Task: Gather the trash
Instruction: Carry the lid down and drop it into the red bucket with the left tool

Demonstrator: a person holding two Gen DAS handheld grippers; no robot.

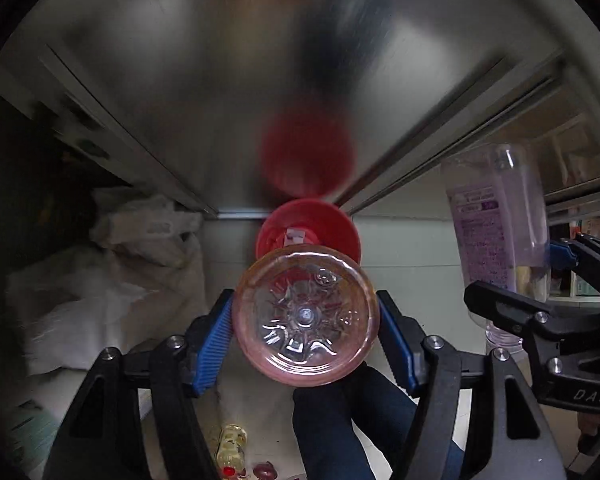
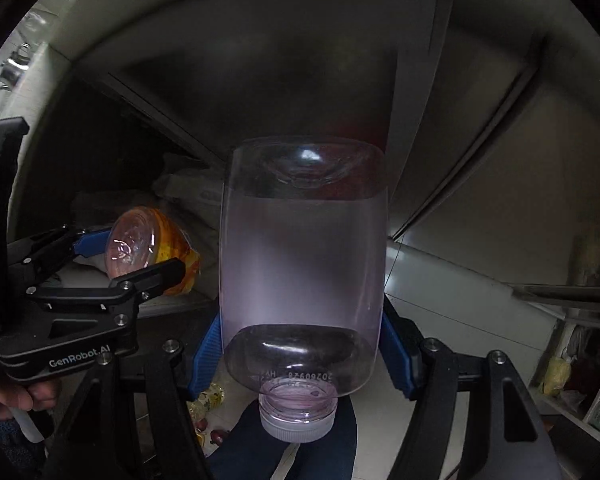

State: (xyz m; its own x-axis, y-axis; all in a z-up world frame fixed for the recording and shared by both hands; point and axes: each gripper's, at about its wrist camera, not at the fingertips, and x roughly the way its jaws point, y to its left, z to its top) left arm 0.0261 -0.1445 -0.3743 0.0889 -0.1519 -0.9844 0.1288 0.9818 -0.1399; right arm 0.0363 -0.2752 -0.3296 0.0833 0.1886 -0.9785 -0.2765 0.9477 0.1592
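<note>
My left gripper (image 1: 306,300) is shut on a pink-orange plastic bottle (image 1: 305,316), whose base faces the camera between the blue pads (image 1: 216,344). Just beyond it a red round container (image 1: 308,228) stands on the floor with its mouth up, mirrored in the steel front behind it. My right gripper (image 2: 302,320) is shut on a clear, purple-tinted bottle (image 2: 300,248) with its white cap (image 2: 298,420) toward the camera. Each view shows the other gripper beside it: the right gripper (image 1: 536,272) with its purple-labelled bottle (image 1: 496,240), the left gripper (image 2: 124,256) with its orange bottle (image 2: 140,244).
A brushed steel front (image 1: 220,100) rises behind the red container. White sacks (image 1: 112,280) are piled at the left. A small bottle (image 1: 232,448) lies on the white tiled floor next to a person's dark trouser leg (image 1: 340,420). Shelves (image 2: 580,380) stand at the right.
</note>
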